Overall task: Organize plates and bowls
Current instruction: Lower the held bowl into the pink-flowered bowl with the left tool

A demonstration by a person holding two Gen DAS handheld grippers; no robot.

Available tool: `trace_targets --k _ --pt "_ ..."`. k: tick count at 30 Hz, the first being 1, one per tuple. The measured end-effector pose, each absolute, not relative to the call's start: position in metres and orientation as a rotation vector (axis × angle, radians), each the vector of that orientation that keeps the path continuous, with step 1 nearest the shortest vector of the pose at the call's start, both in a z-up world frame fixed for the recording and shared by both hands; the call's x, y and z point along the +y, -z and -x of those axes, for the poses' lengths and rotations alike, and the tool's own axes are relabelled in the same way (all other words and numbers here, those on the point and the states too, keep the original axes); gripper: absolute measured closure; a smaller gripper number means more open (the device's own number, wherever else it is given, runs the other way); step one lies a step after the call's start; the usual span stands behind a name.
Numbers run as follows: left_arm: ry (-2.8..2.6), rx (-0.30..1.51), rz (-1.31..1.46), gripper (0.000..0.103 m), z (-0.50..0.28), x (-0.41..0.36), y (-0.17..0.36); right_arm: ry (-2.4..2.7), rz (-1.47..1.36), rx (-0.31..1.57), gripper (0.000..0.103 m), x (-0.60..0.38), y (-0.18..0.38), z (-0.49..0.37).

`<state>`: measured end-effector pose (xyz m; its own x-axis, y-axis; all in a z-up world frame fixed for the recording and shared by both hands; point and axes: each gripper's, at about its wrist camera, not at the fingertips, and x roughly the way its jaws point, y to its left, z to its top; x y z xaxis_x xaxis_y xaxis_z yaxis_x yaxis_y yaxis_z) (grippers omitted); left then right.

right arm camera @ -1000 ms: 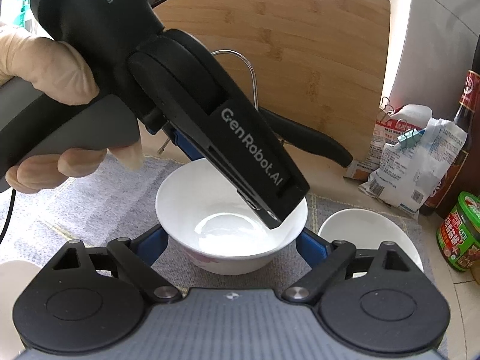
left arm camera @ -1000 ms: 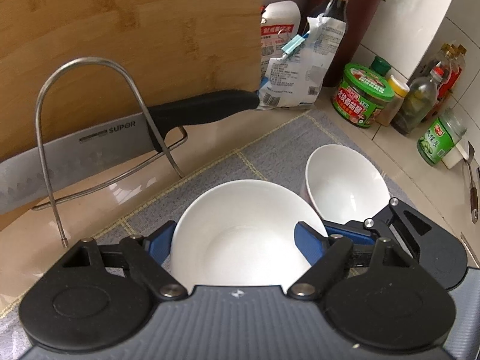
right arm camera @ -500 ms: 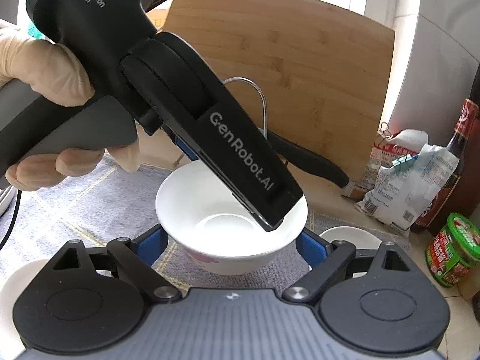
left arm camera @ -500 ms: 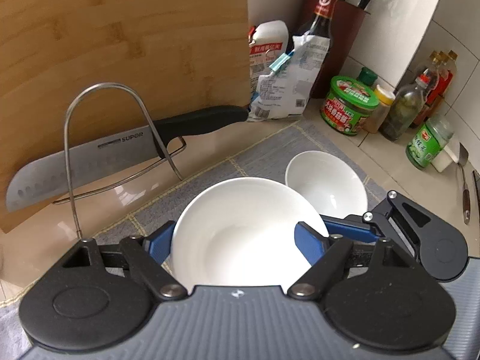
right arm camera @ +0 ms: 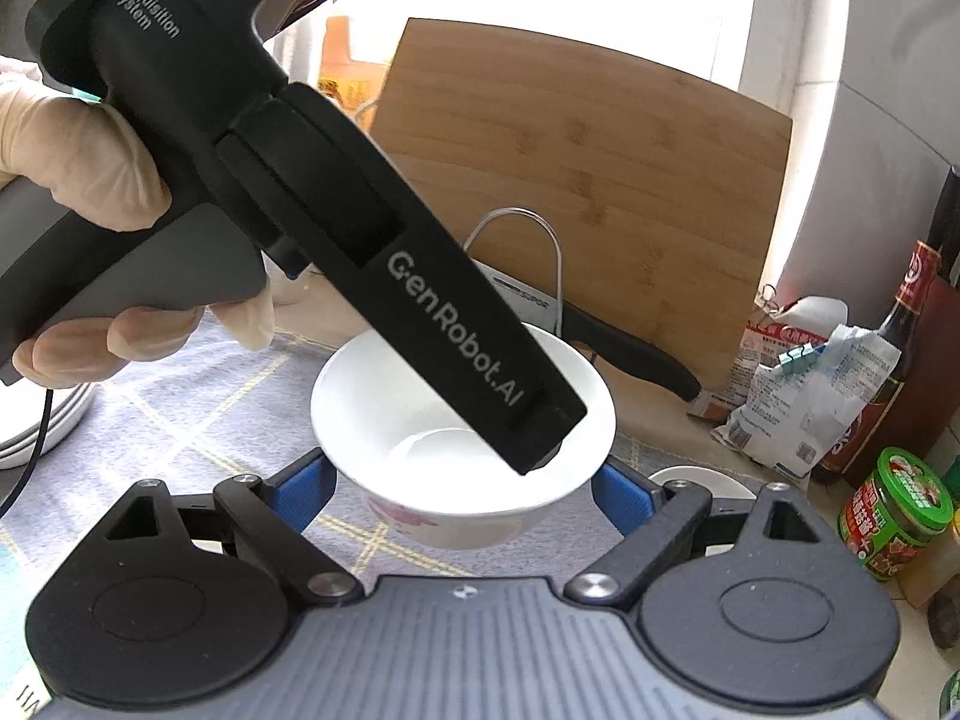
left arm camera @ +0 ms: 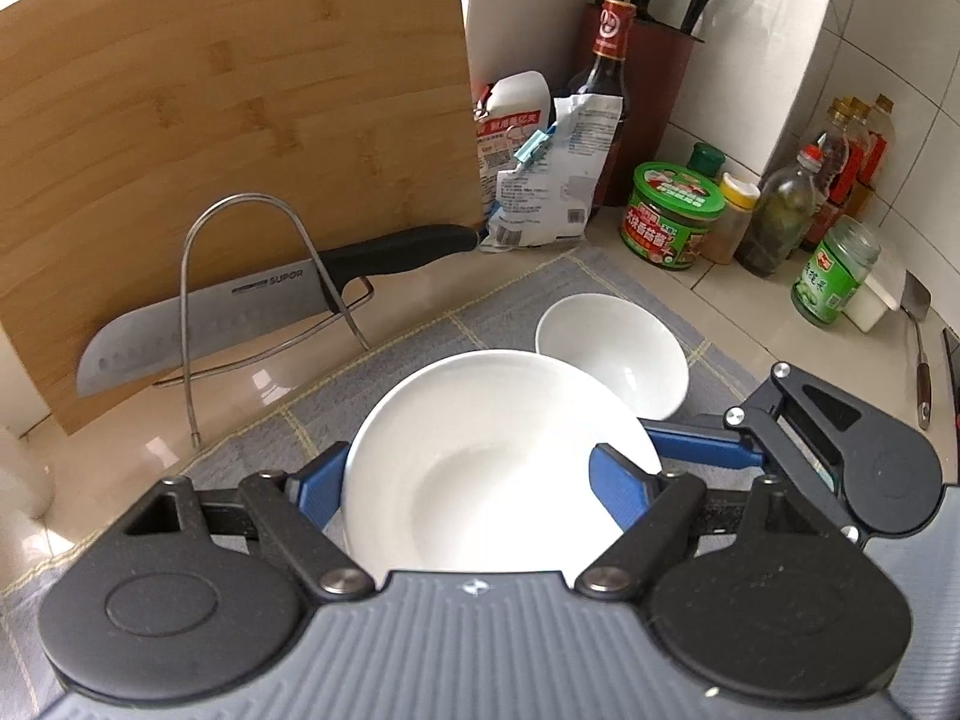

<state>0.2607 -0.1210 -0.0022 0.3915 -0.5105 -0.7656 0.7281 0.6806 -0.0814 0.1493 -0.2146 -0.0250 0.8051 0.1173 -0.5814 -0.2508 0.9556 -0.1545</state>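
My left gripper [left arm camera: 474, 480] is shut on a white bowl [left arm camera: 498, 462] and holds it above the grey mat [left arm camera: 510, 300]. My right gripper [right arm camera: 462, 486] is shut on the same white bowl [right arm camera: 420, 420], which has a pink flower on its side. The left gripper body [right arm camera: 336, 228] crosses the right wrist view and reaches into the bowl. The right gripper's arm [left arm camera: 840, 450] shows at the right of the left wrist view. A second white bowl [left arm camera: 612, 354] stands on the mat behind; its rim [right arm camera: 690, 474] peeks out in the right wrist view.
A bamboo cutting board [left arm camera: 240, 150] leans at the back with a knife [left arm camera: 252, 306] in a wire rack [left arm camera: 252, 276]. Bags [left arm camera: 540, 168], a sauce bottle [left arm camera: 606, 96], jars [left arm camera: 672, 216] and bottles [left arm camera: 834, 276] line the wall. White plates [right arm camera: 36, 432] lie at far left.
Both grippers have lifted the bowl higher off the mat. The second bowl and the counter items look smaller and farther below.
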Motion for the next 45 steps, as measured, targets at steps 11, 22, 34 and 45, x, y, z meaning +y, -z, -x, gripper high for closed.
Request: trace_targets --k 11,22,34,45 --pt "0.764 0.847 -0.281 0.020 -0.229 -0.100 -0.007 -0.241 0.250 0.587 0.009 -0.197 0.015 -0.122" --pt "0.743 0.854 -0.271 0.020 -0.199 -0.081 -0.006 -0.280 0.256 0.605 0.009 -0.181 0.011 -0.095" --pt "0.721 0.883 -0.250 0.020 -0.177 -0.061 0.007 -0.332 0.248 0.651 0.009 -0.172 0.016 -0.079" --pt "0.711 0.926 -0.253 0.019 -0.168 -0.054 0.026 -0.365 0.216 0.711 0.009 -0.167 0.030 -0.074"
